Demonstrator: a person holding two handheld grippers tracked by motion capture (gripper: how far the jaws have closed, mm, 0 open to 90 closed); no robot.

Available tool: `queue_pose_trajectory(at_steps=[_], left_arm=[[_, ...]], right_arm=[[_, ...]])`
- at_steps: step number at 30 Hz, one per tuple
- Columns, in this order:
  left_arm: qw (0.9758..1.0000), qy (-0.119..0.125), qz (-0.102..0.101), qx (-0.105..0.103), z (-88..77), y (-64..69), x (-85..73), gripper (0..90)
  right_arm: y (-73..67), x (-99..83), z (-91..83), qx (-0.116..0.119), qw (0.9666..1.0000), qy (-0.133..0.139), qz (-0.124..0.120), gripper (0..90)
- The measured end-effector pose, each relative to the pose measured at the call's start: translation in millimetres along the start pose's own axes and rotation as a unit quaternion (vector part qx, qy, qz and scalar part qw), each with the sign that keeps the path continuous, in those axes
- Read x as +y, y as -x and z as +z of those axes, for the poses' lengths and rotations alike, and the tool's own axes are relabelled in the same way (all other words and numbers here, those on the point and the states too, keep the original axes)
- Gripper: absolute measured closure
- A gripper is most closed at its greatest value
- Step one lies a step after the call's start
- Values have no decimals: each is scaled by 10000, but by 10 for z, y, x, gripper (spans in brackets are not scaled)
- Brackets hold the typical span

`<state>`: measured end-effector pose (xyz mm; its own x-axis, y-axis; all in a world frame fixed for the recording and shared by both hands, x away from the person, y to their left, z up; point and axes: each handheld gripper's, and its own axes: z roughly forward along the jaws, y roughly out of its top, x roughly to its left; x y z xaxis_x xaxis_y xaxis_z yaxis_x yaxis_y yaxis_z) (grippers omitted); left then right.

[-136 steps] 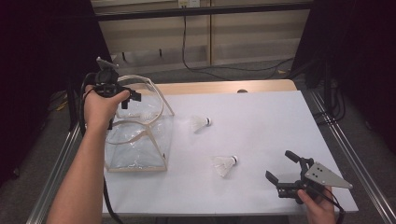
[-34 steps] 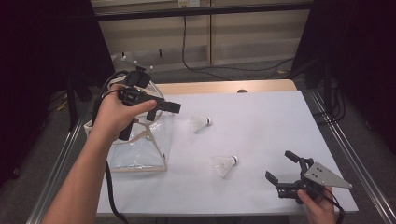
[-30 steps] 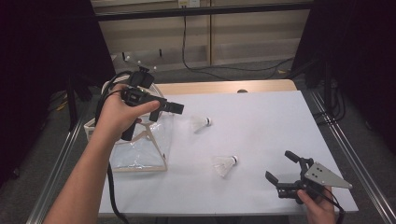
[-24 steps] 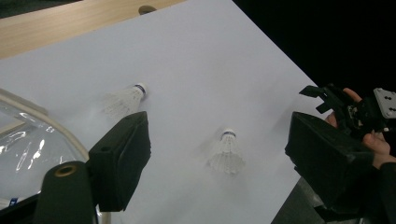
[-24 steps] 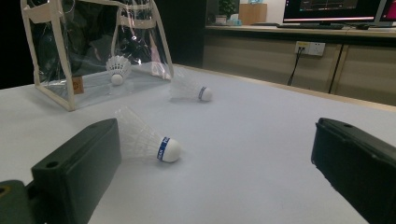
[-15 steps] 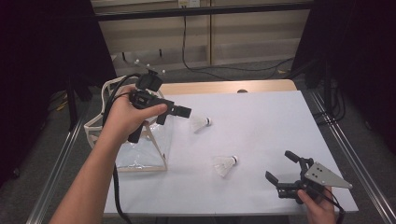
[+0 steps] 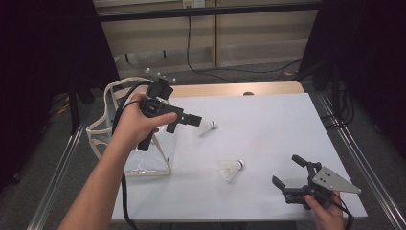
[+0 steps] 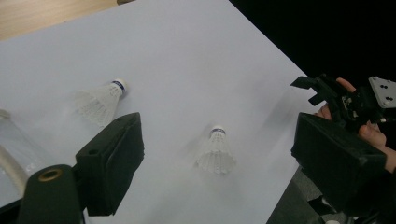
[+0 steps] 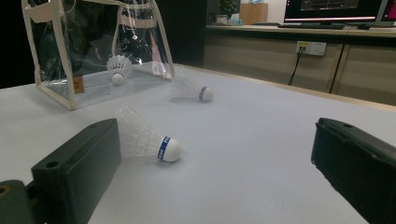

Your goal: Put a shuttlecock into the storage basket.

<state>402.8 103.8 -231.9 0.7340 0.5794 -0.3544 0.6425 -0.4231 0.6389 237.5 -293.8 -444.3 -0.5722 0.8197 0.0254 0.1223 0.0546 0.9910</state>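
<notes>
Reaching out from the clear bag toward the farther shuttlecock lying on the white table, left gripper empty, jaws spread and just opening wider for the pick, right gripper parked with jaws apart beside the nearer shuttlecock.

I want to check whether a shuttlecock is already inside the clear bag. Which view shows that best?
The right gripper view: through the clear bag wall, a shuttlecock sits inside it, cork down. In the high view the left hand and the glare hide most of the bag's inside. The left gripper view catches just its corner.
</notes>
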Motion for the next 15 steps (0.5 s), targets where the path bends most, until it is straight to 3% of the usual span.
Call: queue_pose_trajectory(at_steps=[10, 15], left_arm=[[9999, -63, 102, -38, 139, 33, -55, 143], [9999, -61, 23, -115, 205, 37, -78, 134]], right_arm=[[3, 0, -1, -5, 10000, 6, 8, 11], [3, 2, -4, 4, 10000, 1, 7, 11]])
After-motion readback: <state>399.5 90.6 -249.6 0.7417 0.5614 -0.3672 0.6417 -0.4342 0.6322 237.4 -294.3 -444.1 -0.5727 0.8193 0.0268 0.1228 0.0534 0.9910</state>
